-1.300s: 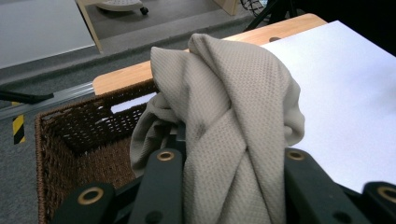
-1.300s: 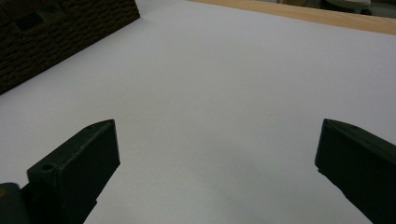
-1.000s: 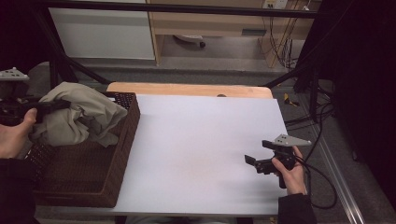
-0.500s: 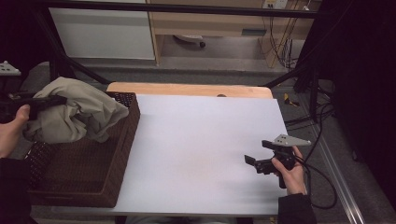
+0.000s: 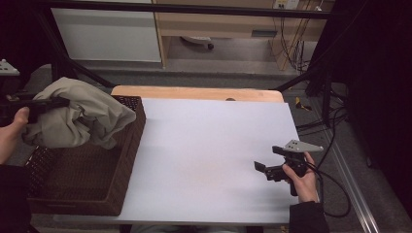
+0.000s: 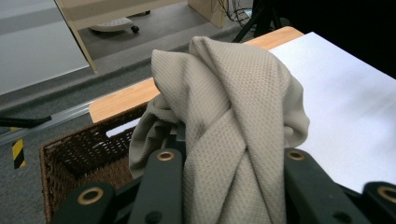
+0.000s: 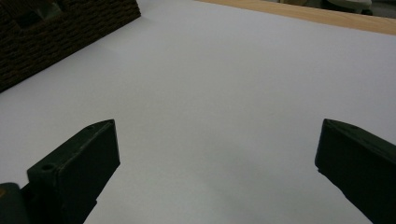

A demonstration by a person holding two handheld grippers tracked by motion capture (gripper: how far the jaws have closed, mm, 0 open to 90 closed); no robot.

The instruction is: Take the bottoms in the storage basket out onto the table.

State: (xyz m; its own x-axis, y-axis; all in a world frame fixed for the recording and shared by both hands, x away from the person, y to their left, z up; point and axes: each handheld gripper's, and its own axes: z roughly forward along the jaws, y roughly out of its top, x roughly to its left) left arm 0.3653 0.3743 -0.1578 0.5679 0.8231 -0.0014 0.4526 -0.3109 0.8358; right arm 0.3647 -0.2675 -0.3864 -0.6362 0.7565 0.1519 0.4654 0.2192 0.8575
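Cloth (image 6: pixel 233 121) is bunched between the left gripper's (image 6: pixel 231 186) jaws, which pinch a thick fold of it; the beige knit fabric rises out of the grip and flops over in loose twists. In the high view the left gripper (image 5: pixel 46 103) sits at the far left, level with the top of the cloth (image 5: pixel 80 119), and the bundle hangs from it over the rear part of the basket (image 5: pixel 121 179) — its lower folds seem to rest at or just above the rim, though I cannot tell if they touch. The basket stands at the table's left edge, beside the white sheet (image 5: pixel 214 145) that covers the table (image 5: pixel 194 92).

Right gripper (image 5: pixel 267 169) rests near the front right of the sheet, jaws spread wide with nothing between them (image 7: pixel 215 186), pointing left toward the basket (image 7: pixel 60 28).

What the next move turns on, I judge: the cloth lies well to the left of the open sheet, and only the left hand (image 5: pixel 12 131) has it. The bundle's bulk trails rightward from the grip, so carrying it right would bring it over the sheet and toward the waiting right gripper.
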